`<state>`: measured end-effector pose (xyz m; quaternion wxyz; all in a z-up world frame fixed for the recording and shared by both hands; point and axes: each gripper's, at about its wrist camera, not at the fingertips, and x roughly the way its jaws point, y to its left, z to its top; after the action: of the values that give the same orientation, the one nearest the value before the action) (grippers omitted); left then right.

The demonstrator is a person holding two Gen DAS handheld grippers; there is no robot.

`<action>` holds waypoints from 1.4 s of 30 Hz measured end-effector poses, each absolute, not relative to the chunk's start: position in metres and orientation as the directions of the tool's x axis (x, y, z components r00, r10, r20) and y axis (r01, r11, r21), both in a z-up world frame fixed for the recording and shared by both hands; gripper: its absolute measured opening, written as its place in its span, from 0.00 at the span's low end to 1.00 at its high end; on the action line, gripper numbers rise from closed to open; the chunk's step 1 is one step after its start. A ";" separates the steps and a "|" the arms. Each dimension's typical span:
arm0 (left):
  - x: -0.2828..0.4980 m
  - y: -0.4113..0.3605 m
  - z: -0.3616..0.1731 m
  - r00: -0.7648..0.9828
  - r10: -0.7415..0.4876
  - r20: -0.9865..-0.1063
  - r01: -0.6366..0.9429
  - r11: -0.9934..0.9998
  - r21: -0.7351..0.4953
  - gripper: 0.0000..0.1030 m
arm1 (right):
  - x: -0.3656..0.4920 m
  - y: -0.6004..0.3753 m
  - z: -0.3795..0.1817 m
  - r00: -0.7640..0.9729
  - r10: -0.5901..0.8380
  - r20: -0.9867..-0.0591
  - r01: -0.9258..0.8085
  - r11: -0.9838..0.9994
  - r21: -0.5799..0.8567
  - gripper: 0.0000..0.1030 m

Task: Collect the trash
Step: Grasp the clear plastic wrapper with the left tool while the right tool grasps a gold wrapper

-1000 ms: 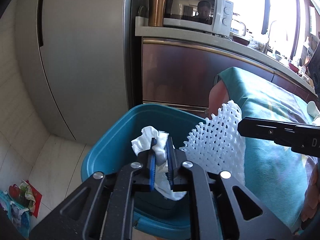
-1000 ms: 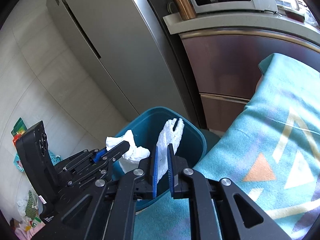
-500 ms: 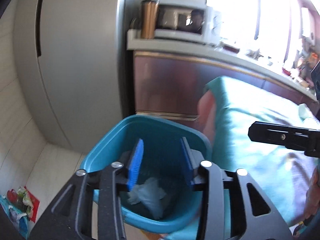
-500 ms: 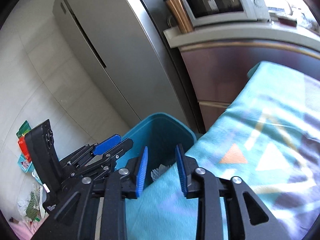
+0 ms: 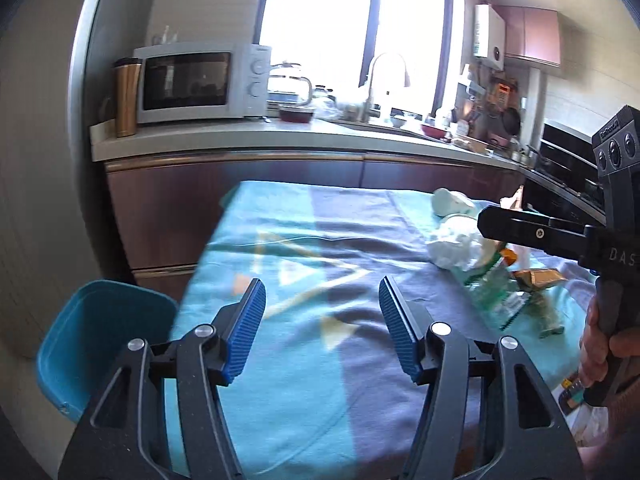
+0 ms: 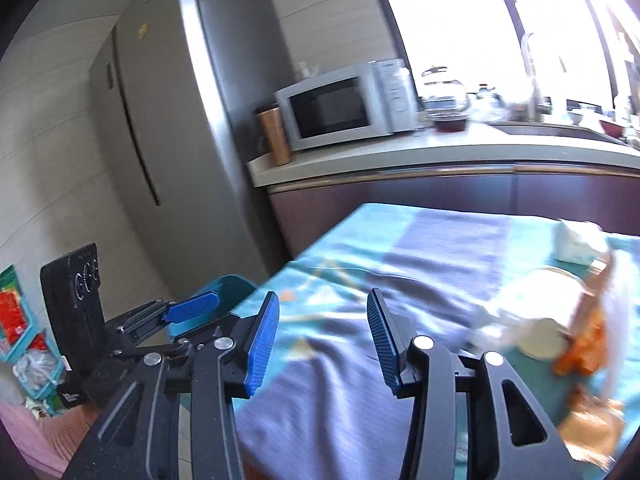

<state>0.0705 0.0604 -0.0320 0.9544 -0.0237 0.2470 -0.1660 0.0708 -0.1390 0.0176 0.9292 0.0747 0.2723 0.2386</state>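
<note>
My left gripper [image 5: 322, 294] is open and empty above the teal-and-purple tablecloth [image 5: 320, 264]. My right gripper [image 6: 322, 308] is open and empty over the same tablecloth [image 6: 420, 264]. The teal bin [image 5: 96, 340] stands on the floor at the table's left end; its edge shows in the right wrist view [image 6: 230, 286]. Trash lies at the table's right: crumpled white tissue [image 5: 454, 246], a clear green-printed wrapper [image 5: 494, 288], a gold wrapper [image 5: 538, 278]. In the right wrist view, blurred, are a white tissue [image 6: 578, 240], a round white lid [image 6: 540, 340] and orange wrappers [image 6: 580, 356].
A grey fridge [image 6: 180, 140] stands left of a counter [image 5: 280, 136] with a microwave [image 5: 196, 82], a copper tumbler [image 5: 126, 98] and a sink tap [image 5: 382, 80]. Brown cabinets [image 5: 240, 188] run behind the table. Bags of rubbish lie on the floor at far left [image 6: 24, 344].
Both grippers opened over the bin, dropping the white tissue and the foam net into it. Both then swung right, away from the bin and over the table towards the remaining trash.
</note>
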 end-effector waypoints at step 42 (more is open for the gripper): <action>0.106 -0.120 -0.071 0.496 -0.588 -0.638 0.543 0.784 -0.300 0.34 | 0.027 -0.279 -0.048 0.818 0.086 -0.569 -0.033 0.994 0.102 0.56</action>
<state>0.1064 -0.1201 -0.0713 0.8645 -0.0295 0.3804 -0.3272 0.0266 -0.2788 -0.0477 0.9524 0.0438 0.3000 0.0312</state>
